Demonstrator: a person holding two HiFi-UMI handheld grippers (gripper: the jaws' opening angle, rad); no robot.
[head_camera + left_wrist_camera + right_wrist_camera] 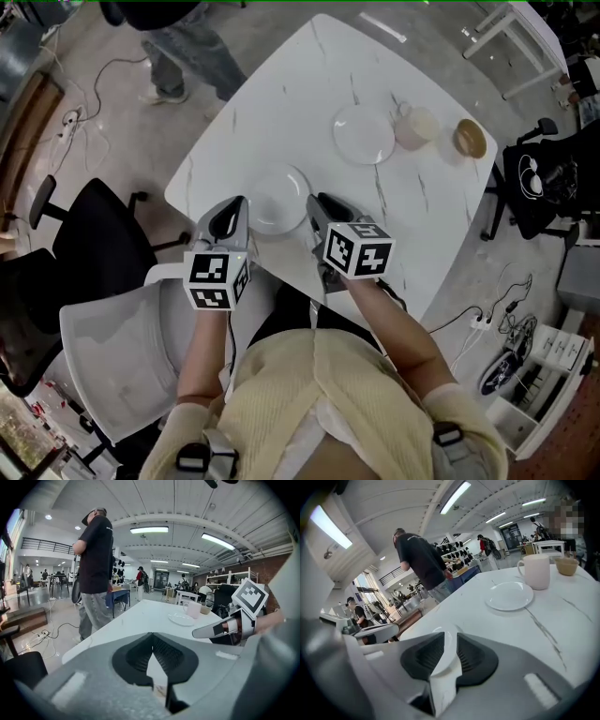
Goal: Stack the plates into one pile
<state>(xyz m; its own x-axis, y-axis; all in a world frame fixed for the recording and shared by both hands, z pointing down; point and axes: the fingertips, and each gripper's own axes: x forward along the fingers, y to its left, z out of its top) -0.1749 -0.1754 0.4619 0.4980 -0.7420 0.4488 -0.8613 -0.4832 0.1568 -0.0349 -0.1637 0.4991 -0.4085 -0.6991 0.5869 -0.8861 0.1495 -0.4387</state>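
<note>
Two white plates lie on the white marble table (281, 103). The near plate (277, 199) sits between my two grippers. The far plate (364, 133) lies beyond it, also in the right gripper view as the far plate (509, 596). My left gripper (236, 214) is at the near plate's left rim, its jaws shut tip to tip (152, 651); I see nothing between them. My right gripper (319, 211) is at the plate's right rim. Its jaws (450, 656) stand apart with the near plate's rim (442, 639) in the gap, not pressed.
A pale mug (417, 125) and a tan bowl (471, 138) stand right of the far plate. A person (183, 47) stands at the table's far left corner. A black chair (89, 234) and a white mesh chair (122, 337) are at my left.
</note>
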